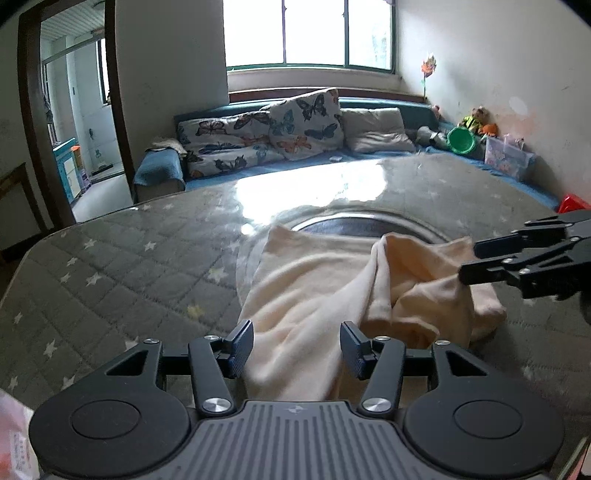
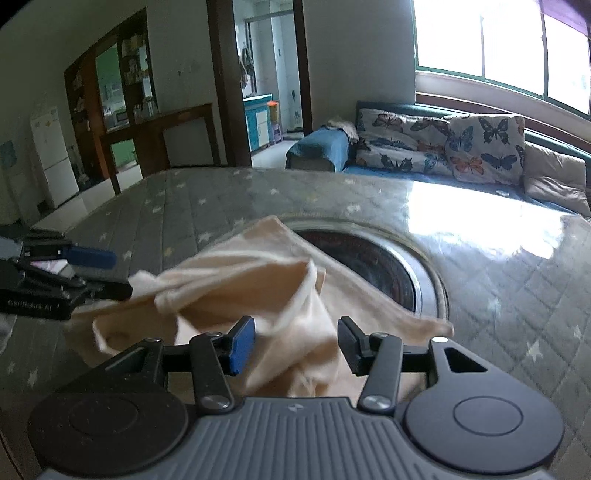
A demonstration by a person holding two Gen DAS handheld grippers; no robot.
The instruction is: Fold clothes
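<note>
Both the left tongs (image 1: 297, 345) and right tongs (image 2: 297, 345) stand open over the rumpled cream garment (image 1: 317, 295), seemingly seeking edges to fold

Bright window (image 1: 308, 31); butterfly-cushioned sofa (image 1: 258, 136)

The cloth (image 1: 325, 295) lies at the centre of the table (image 1: 110, 266), partly over a round recess (image 1: 369, 225). Behind the table a sofa (image 1: 369, 155) carries cushions (image 1: 306, 118) under the window (image 1: 310, 33); a doorway (image 1: 74, 110) stands upper left.
</note>
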